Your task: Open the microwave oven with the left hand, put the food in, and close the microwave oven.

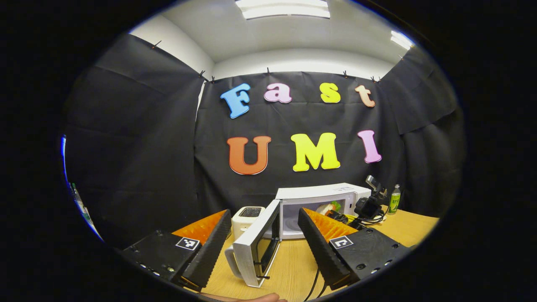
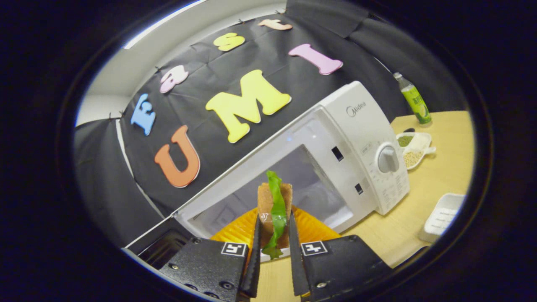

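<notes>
two grippers in play. right gripper (image 2: 273, 251) is clamped on the food (image 2: 275, 209), a sandwich-like piece with a green leaf strip down its front, both fingers pressing its sides. food stands upright between the fingers, long axis running straight out along them, pointing at the open cavity of the microwave oven (image 2: 361, 138). cavity mouth is dead ahead of the food and just beyond it; an orange plate (image 2: 310, 228) sits at the cavity's front edge right behind the food. whether the food is touching the plate yet, cannot tell.

left gripper (image 1: 264, 239) has its jaws spread wide, holding nothing. it hangs back near the front edge of the table (image 1: 293, 268), with the swung-open microwave door (image 1: 258, 247) between its fingers but not touched by them. door is hinged on the left of the oven and sticks out toward the table's front edge. a white toaster (image 1: 247, 218) sits just left of the oven.

judgement: door step done, food going in. coming move depends on pushing the food straight forward along its own axis into the cavity, then letting go. left gripper is nearer the door, so it is placed to close it after. risk: food tipping on release since it stands on its narrow end.
</notes>
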Demonstrator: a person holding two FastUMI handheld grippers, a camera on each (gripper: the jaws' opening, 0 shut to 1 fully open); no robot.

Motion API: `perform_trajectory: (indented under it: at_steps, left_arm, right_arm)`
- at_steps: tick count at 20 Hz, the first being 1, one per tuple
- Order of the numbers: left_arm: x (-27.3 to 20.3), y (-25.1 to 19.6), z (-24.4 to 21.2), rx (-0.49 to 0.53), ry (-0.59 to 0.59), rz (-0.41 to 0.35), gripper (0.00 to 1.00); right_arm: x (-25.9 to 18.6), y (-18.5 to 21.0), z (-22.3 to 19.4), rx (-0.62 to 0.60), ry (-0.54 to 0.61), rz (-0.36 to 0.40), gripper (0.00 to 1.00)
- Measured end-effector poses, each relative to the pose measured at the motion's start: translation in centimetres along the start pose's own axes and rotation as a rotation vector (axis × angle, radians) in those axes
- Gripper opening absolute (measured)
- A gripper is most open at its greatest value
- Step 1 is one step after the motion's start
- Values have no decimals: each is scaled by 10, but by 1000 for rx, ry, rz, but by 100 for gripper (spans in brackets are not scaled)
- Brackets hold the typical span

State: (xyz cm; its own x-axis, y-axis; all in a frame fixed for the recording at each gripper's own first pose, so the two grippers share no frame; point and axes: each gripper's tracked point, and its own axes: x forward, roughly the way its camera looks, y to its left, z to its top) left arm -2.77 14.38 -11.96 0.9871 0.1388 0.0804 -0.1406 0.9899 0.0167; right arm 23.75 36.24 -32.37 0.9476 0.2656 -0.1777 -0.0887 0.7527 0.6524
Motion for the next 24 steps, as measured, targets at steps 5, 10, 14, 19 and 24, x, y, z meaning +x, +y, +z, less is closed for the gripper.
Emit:
perform_trajectory:
  at_steps: [5, 10, 14, 19, 24]
  left_arm:
    - [7, 22, -10, -16, 32, 52, 96]
    - [12, 27, -17, -18, 43, 72, 96]
    - [13, 36, -14, 4, 25, 118, 96]
    - [8, 44, -13, 2, 17, 147, 96]
    - [-8, 68, -24, 2, 49, 218, 96]
  right_arm:
    - [40, -5, -46, 157, 56, -133, 35]
    - [61, -22, -57, 1, 64, -131, 33]
    - [70, -32, -51, -121, 37, -124, 41]
    - [70, -27, -47, -383, -58, -102, 45]
    - [67, -35, -37, -580, -142, -193, 62]
